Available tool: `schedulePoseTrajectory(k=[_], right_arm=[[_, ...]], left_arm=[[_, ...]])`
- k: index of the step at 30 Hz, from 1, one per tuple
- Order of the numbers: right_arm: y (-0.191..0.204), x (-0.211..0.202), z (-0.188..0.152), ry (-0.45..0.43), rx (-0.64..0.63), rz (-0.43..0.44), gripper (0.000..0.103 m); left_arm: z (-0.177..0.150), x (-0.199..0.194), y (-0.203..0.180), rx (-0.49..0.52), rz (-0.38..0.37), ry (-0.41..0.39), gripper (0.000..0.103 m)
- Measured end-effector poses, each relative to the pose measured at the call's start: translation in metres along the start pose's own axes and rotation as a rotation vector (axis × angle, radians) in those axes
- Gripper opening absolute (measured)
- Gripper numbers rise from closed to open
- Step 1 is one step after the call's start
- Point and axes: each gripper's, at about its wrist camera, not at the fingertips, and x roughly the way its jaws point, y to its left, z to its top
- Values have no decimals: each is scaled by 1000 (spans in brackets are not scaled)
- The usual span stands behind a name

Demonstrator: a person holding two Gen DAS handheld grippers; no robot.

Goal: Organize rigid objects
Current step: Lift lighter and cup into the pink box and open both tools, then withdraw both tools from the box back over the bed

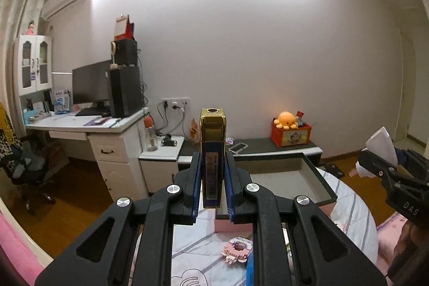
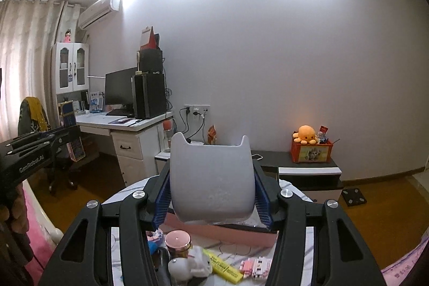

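My left gripper [image 1: 212, 180] is shut on a tall blue and gold box [image 1: 211, 152], held upright above the pink storage box [image 1: 281, 178] with its dark rim and grey inside. My right gripper [image 2: 211, 192] is shut on a white cat-eared holder [image 2: 211, 178], held over the same pink box [image 2: 222, 231]. In the left wrist view the right gripper [image 1: 375, 165] shows at the right edge with the white holder [image 1: 382, 145]. In the right wrist view the left gripper [image 2: 57, 136] shows at the left with the blue box [image 2: 68, 114].
On the bed lie a pink brick toy [image 1: 237, 249], a pink-lidded jar [image 2: 177, 240], a yellow highlighter [image 2: 224, 266], a white toy [image 2: 187, 267] and a pink block model [image 2: 254, 267]. A desk [image 1: 88, 122] stands left, a low cabinet [image 1: 281, 145] with an orange plush [image 1: 287, 119] behind.
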Motion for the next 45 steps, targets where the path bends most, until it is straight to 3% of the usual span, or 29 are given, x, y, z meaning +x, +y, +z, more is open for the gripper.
schedulePoseTrajectory(k=[10, 21, 31, 35, 37, 39, 45], right_arm=[[-14, 50, -5, 58, 4, 13, 54], [-47, 141, -43, 240, 31, -2, 54], [-60, 190, -77, 388, 49, -8, 55], [-57, 196, -81, 406, 63, 10, 55], [-56, 196, -81, 405, 69, 27, 63], [-54, 192, -78, 388, 67, 17, 79], [-50, 167, -62, 332, 78, -8, 80]], left_arm=[[3, 71, -20, 43, -23, 69, 15], [-35, 178, -60, 92, -123, 264, 15], [-74, 224, -76, 122, -150, 401, 16], [-76, 225, -71, 114, -134, 404, 19], [-74, 221, -67, 97, -134, 412, 35], [-72, 214, -60, 91, -108, 391, 60], [-59, 176, -32, 41, -55, 337, 90]])
